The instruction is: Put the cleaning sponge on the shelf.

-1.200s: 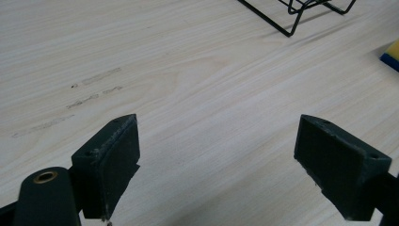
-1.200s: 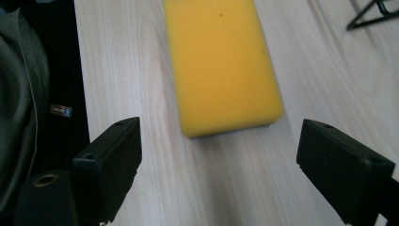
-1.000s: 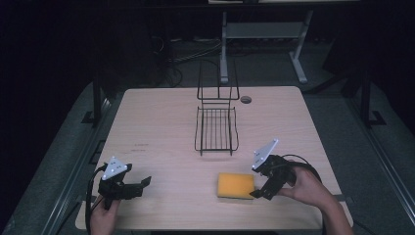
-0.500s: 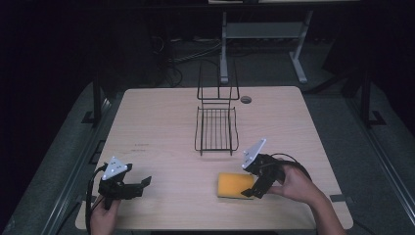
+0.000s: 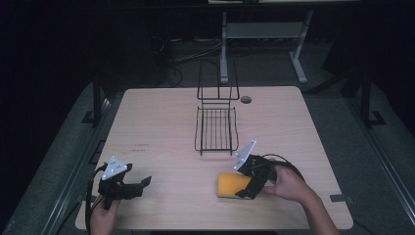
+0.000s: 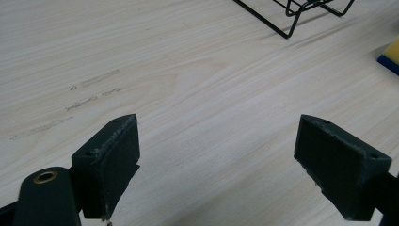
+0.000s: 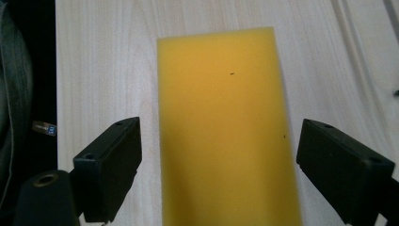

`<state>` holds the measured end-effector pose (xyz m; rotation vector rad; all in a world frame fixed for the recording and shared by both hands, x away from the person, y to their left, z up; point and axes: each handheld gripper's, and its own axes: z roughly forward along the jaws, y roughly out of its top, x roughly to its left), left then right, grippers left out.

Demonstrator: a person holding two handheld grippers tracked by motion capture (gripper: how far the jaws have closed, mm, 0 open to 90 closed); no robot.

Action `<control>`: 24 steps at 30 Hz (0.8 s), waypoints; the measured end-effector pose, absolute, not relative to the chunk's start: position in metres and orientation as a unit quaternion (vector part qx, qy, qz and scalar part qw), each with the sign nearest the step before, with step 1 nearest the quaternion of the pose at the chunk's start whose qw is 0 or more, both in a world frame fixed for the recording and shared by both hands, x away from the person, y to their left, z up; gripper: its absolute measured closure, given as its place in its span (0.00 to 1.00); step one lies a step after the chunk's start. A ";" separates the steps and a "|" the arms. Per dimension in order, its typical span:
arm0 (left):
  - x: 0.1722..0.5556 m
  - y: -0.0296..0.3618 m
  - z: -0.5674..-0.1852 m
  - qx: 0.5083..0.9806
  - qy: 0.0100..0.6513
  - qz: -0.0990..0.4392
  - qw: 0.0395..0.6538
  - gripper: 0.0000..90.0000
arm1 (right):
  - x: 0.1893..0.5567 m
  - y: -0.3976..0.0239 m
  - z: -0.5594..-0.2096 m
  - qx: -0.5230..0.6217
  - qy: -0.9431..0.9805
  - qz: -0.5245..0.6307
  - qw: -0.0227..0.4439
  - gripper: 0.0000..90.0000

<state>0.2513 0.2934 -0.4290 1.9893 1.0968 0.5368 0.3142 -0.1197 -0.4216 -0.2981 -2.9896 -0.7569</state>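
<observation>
jaws of the right gripper (image 7: 219,183) stand wide apart on either side of the yellow sponge (image 7: 226,122), which lies flat on the table (image 5: 161,132) near its front edge, likely lined up for a pinch. left gripper (image 6: 216,162) gapes too, holding nothing, parked aside. farther back, the wire rack (image 5: 215,129) waits.

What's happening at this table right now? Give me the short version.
A person holds a gripper in each hand at a wooden table. The right gripper is at a yellow sponge lying flat near the front edge; its jaws are open, one on either side of the sponge, not yet closed on it. The left gripper rests near the front left corner, jaws open over bare wood. A black wire rack stands at mid-table, with nothing visible in it.
</observation>
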 end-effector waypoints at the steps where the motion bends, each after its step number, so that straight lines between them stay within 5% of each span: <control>1: 0.251 0.293 -0.429 0.784 0.432 0.211 0.393 0.16 | 0.314 -0.119 -0.422 -0.097 -0.965 -0.242 0.023 0.16; 24: 0.251 0.296 -0.427 0.781 0.432 0.213 0.397 0.16 | 0.315 -0.103 -0.442 -0.082 -0.976 -0.202 0.019 0.17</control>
